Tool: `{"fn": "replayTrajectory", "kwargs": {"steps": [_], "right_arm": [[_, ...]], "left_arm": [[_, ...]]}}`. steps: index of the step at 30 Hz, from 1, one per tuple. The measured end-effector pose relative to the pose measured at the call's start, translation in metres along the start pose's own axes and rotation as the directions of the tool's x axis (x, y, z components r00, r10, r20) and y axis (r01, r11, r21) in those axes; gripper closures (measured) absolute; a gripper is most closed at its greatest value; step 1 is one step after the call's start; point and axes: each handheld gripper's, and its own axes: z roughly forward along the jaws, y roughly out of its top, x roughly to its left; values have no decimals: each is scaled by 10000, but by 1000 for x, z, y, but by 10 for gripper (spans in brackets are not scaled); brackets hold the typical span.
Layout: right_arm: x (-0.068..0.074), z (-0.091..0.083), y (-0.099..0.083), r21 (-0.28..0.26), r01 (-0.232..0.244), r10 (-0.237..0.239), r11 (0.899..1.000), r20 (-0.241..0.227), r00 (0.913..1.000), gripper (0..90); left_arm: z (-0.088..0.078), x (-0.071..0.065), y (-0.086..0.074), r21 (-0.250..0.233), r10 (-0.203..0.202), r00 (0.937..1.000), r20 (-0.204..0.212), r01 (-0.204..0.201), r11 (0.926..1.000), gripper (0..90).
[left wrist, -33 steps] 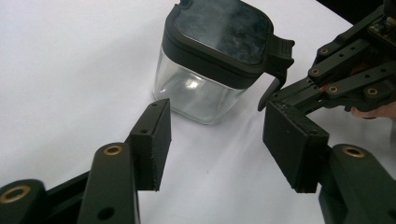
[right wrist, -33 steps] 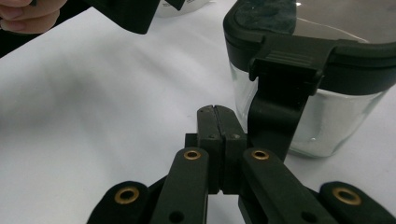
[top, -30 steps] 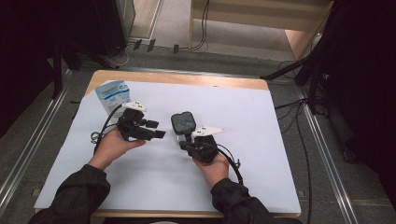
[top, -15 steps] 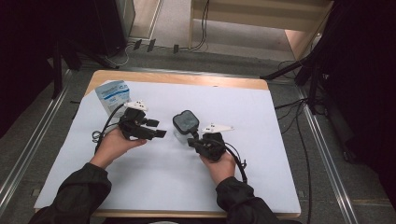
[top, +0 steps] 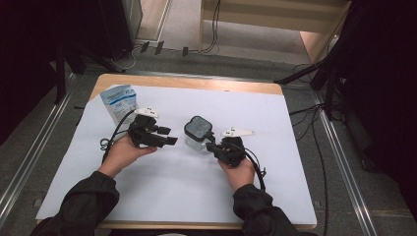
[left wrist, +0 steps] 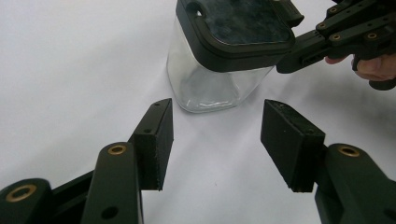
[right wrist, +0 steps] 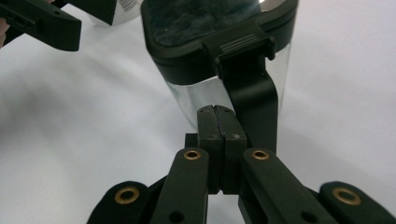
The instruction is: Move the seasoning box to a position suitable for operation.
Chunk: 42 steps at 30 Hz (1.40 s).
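A clear container (top: 196,141) with a black lid (top: 198,127) stands mid-table on the white sheet. My left gripper (top: 168,135) lies just left of it and points at it. In the left gripper view that gripper (left wrist: 217,112) is open; its jaws have just been closing with nothing between them, and the container (left wrist: 210,86) stands a little ahead. My right gripper (top: 210,145) comes in from the container's right. In the right gripper view it (right wrist: 215,112) is shut, pads together, against the clear wall (right wrist: 187,100) beside the lid's hanging latch (right wrist: 252,100).
A blue and white pouch (top: 118,101) lies at the table's far left corner. The white sheet (top: 285,162) covers the wooden table (top: 206,83). Cables trail from both grippers. Dark stands and floor cables surround the table.
My right hand has shifted to the right, and the container has moved slightly right with it. The left hand has stayed where it was.
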Motion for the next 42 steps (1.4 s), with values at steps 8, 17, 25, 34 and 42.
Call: {"fn": "replayTrajectory", "kwargs": {"steps": [8, 17, 25, 34, 42], "right_arm": [[-15, -5, 3, 11, -389, 388, 9992, 179, 9991, 900], [-23, -7, 4, 35, -480, 478, 9988, 322, 9983, 900], [-29, -11, 10, -35, -485, 486, 9988, 414, 9980, 900], [-31, -8, 13, -158, -428, 434, 9990, 396, 9983, 900], [-31, -9, 15, -106, -292, 296, 9995, 395, 9988, 900]], "left_arm": [[4, 2, 5, -48, -165, 9999, -13, 165, 9999, 572], [16, 0, 17, 97, 279, 9995, -156, -278, 9996, 861], [34, 1, 21, 51, 193, 9998, -86, -193, 9998, 882], [42, -4, 23, -69, 284, 9995, 143, -283, 9996, 873], [44, -7, 23, -57, 259, 9994, 208, -258, 9997, 874]]}}
